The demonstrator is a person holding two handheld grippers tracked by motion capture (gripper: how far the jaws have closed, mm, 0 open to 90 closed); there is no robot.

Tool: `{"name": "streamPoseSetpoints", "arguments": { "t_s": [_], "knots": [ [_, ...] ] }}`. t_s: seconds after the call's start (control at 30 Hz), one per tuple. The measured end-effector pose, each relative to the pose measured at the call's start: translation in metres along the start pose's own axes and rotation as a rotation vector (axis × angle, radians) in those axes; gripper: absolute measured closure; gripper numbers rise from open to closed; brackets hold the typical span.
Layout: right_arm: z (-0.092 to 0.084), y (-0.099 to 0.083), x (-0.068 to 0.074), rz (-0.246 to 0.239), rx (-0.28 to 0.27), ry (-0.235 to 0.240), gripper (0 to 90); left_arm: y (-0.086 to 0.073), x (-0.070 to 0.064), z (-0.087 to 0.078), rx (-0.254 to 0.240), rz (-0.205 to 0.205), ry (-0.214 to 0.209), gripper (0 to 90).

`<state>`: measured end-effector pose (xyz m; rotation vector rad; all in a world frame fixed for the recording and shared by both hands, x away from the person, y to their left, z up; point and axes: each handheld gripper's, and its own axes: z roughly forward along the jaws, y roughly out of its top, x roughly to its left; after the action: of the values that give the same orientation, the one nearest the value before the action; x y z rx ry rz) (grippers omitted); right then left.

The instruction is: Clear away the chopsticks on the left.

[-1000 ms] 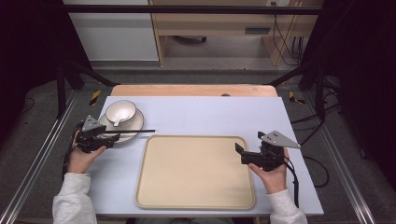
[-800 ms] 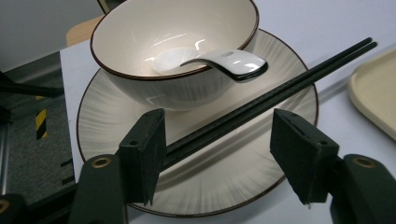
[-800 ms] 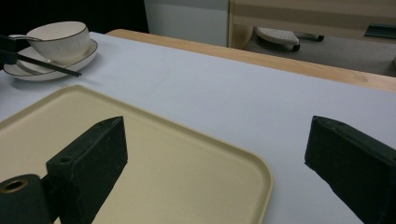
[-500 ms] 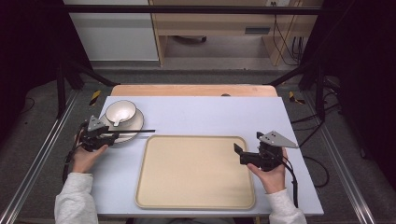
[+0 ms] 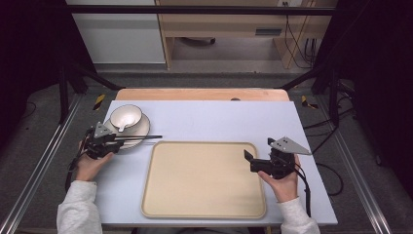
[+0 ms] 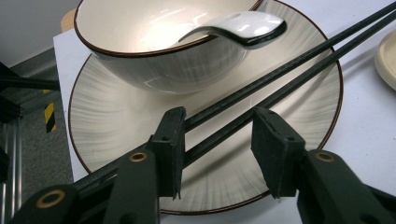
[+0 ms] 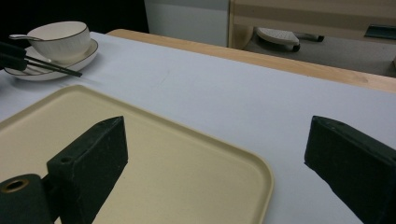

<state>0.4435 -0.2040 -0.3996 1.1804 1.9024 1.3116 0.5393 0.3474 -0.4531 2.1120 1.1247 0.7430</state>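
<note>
A pair of black chopsticks [image 6: 289,70] lies across a cream plate [image 6: 116,135] that carries a white bowl [image 6: 154,51] with a white spoon [image 6: 243,25] on its rim. My left gripper [image 6: 219,140] straddles the near ends of the chopsticks. Its jaws have just been closing; both sticks lie between them, against the left pad [image 6: 173,140], with a gap to the right pad, so it is still open. In the high view the left gripper [image 5: 117,141] is at the plate's [image 5: 139,130] near-left edge. My right gripper [image 5: 250,162] hangs open and empty over the tray's right side.
A large beige tray [image 5: 203,178] lies at the middle of the pale blue tabletop [image 5: 214,122], close to the front edge. A wooden strip [image 5: 199,94] borders the far side. Dark metal frame rails [image 5: 44,165] run along both sides.
The left hand has edged slightly toward the plate, its gripper staying over the chopstick ends. The right hand and its gripper have held still.
</note>
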Motion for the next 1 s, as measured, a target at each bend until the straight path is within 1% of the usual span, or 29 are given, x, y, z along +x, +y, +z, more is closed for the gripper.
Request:
{"name": "streamPoseSetpoints", "arguments": {
  "t_s": [0.2, 0.3, 0.53, 0.63, 0.8, 0.9, 1.0],
  "knots": [
    [0.000, 0.000, 0.000, 0.000, 0.001, 0.001, 6.1, -0.001, -0.001, -0.002, 0.009, 0.003, -0.018, 62.1],
    [-0.001, 0.000, 0.000, 0.000, 0.000, 0.001, 6.1, -0.001, -0.004, -0.004, 0.014, 0.017, -0.026, 64.5],
    [0.000, 0.000, 0.000, -0.001, 0.004, 0.003, 6.1, 0.001, -0.011, -0.004, 0.027, 0.034, -0.048, 70.2],
    [-0.001, 0.000, 0.000, -0.002, 0.005, 0.006, 6.1, 0.002, -0.014, -0.003, 0.037, 0.045, -0.040, 73.7],
    [-0.001, 0.000, -0.001, -0.001, 0.004, 0.005, 6.1, 0.003, -0.016, -0.003, 0.042, 0.051, -0.047, 79.6],
    [-0.001, 0.000, -0.001, 0.001, 0.005, 0.005, 6.1, 0.004, -0.018, -0.003, 0.048, 0.047, -0.049, 81.5],
    [-0.001, 0.000, -0.001, 0.002, 0.005, 0.007, 6.1, 0.005, -0.019, -0.002, 0.043, 0.039, -0.056, 82.4]
  ]
}}
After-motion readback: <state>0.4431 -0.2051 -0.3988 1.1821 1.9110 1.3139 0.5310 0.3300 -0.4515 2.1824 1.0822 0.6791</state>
